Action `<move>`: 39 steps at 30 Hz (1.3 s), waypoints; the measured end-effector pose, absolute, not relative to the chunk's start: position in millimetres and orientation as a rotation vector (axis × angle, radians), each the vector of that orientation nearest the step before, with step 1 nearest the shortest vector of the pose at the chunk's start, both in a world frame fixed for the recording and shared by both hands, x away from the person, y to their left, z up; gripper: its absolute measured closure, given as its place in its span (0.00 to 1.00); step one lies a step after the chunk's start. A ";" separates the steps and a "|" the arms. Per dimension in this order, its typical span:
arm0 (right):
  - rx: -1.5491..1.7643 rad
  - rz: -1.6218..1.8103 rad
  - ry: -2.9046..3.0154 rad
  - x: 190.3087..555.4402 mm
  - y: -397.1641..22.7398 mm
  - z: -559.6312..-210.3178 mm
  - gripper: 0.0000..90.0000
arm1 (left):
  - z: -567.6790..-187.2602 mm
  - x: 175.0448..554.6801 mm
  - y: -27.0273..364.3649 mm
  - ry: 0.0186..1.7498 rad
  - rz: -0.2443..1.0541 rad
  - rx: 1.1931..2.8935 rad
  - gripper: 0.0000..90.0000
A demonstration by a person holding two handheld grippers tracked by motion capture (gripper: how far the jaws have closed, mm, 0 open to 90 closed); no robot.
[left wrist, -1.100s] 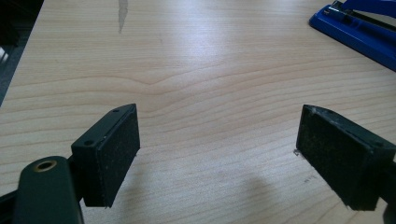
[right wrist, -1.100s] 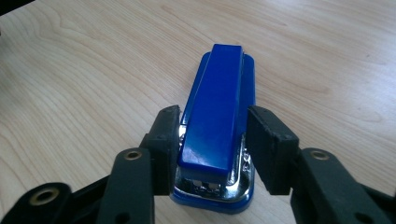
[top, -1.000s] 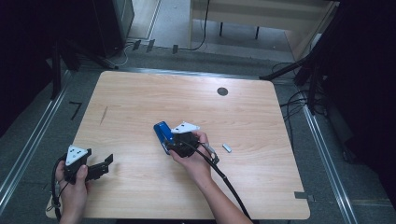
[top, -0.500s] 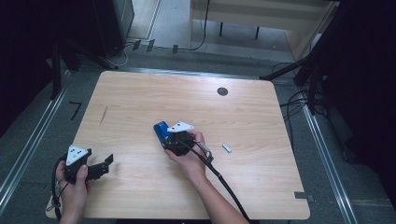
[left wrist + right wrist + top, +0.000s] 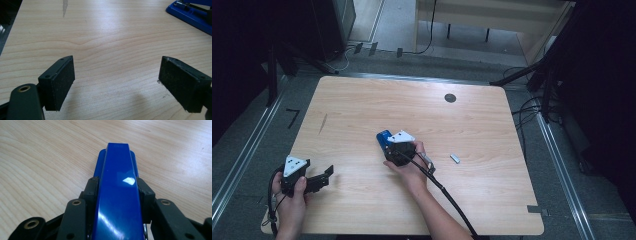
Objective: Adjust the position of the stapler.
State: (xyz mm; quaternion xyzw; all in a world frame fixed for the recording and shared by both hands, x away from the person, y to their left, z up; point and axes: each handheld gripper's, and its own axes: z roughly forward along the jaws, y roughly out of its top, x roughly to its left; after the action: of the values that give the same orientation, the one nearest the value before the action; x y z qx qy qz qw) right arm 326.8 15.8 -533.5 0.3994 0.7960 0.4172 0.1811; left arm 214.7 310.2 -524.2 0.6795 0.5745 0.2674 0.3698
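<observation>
A blue stapler (image 5: 384, 137) sits near the middle of the wooden table (image 5: 472, 130). My right gripper (image 5: 389, 145) is shut on it. In the right gripper view the two black jaws press the stapler (image 5: 117, 157) from both sides at mid-length, and they have just been closing on it with the right gripper (image 5: 117, 185) low over the wood. My left gripper (image 5: 326, 175) rests near the table's front left corner, held by a hand. Its jaws stand wide apart with bare wood between them in the left gripper view (image 5: 117, 82), where the stapler (image 5: 192, 12) lies far off at top right.
A small grey metal piece (image 5: 455, 158) lies on the table to the right of the right hand. A black round grommet (image 5: 450, 98) sits near the far edge. The right gripper's cable (image 5: 447, 195) trails to the front edge. Dark equipment and cables surround the table.
The right hand has shifted a little to the left and sunk lower with the stapler between the jaws. The left gripper has stayed where it was.
</observation>
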 end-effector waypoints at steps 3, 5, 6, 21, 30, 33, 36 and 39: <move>1.129 1.173 2.241 326.9 16.7 -533.3 0.72 | -524.1 214.7 309.9 1.476 0.689 1.746 0.16; 1.131 1.166 2.238 327.1 16.7 -533.2 0.73 | -524.2 214.8 310.0 1.475 0.687 1.746 0.16; 1.131 1.166 2.238 327.1 16.7 -533.2 0.73 | -524.2 214.8 310.0 1.475 0.687 1.746 0.16; 1.042 1.163 2.340 323.9 -0.1 -530.1 0.75 | -524.2 214.9 310.0 1.474 0.683 1.748 0.16; 0.927 1.165 2.383 311.9 -16.3 -530.0 0.75 | -524.3 215.1 309.3 1.474 0.690 1.750 0.16; 0.883 1.164 2.404 305.5 -23.5 -529.7 0.75 | -524.3 215.1 309.3 1.473 0.691 1.751 0.16; 0.866 1.168 2.413 302.1 -27.2 -529.8 0.75 | -524.3 215.1 309.3 1.474 0.691 1.752 0.16; 0.844 1.169 2.426 296.2 -32.1 -529.6 0.75 | -524.3 215.0 309.3 1.473 0.691 1.752 0.16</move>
State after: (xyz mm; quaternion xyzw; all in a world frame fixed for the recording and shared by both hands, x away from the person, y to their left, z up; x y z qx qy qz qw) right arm 296.2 -32.1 -529.6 0.2952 0.8487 0.4090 0.1590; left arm 215.0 309.3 -524.3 0.6816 0.5733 0.2688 0.3667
